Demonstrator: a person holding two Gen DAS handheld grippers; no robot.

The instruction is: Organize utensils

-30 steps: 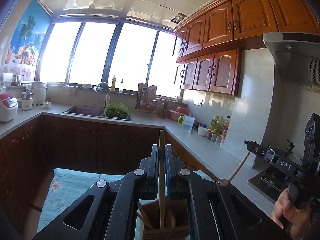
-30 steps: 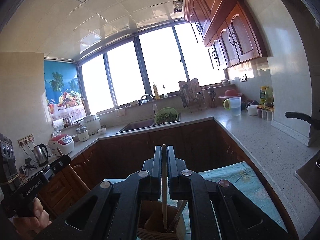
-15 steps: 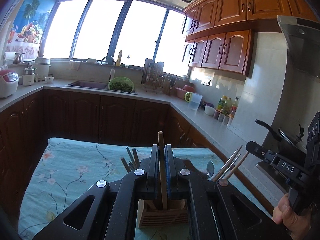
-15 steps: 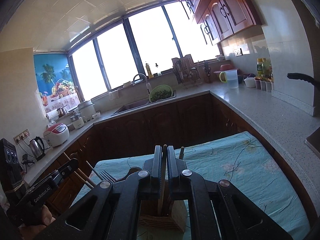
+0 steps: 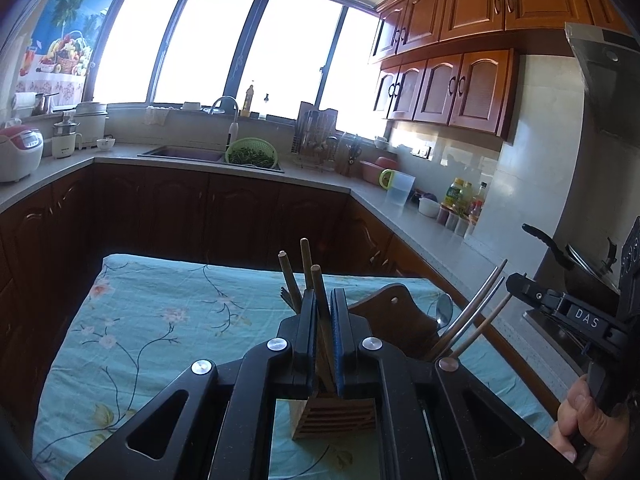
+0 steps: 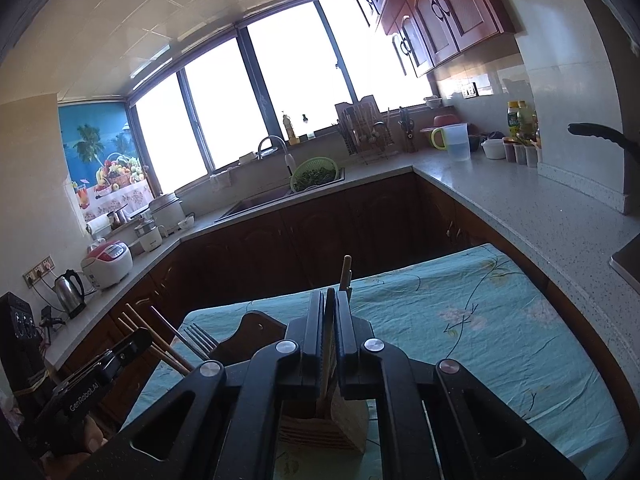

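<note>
A: What do we have in the left tongs (image 5: 323, 312)?

B: They are clamped on a wooden stick (image 5: 320, 300), probably a chopstick. Its lower end drops into the wooden utensil holder (image 5: 334, 416), which stands on the bench under the teal flowered cloth (image 5: 160, 320). The tongs' body hides most of the holder; we see only its slatted front.

A: And the right tongs (image 6: 330, 312)?

B: Pinched the same way on a thin wooden utensil (image 6: 329, 336), edge-on to us, so we cannot tell what kind it is. It also reaches down into the holder (image 6: 320, 432).

A: What else sits in there?

B: In the left view, two more wooden sticks (image 5: 289, 280) at 12 o'clock of the holder, and metal handles (image 5: 472, 312) with a spoon (image 5: 444, 312) leaning toward 2 o'clock. Their lower ends are hidden. In the right view a fork (image 6: 200, 338) pokes out at 10 o'clock.

A: The person?

B: Only a hand (image 5: 592, 428) at the left view's 4 o'clock edge, cut off.
</note>
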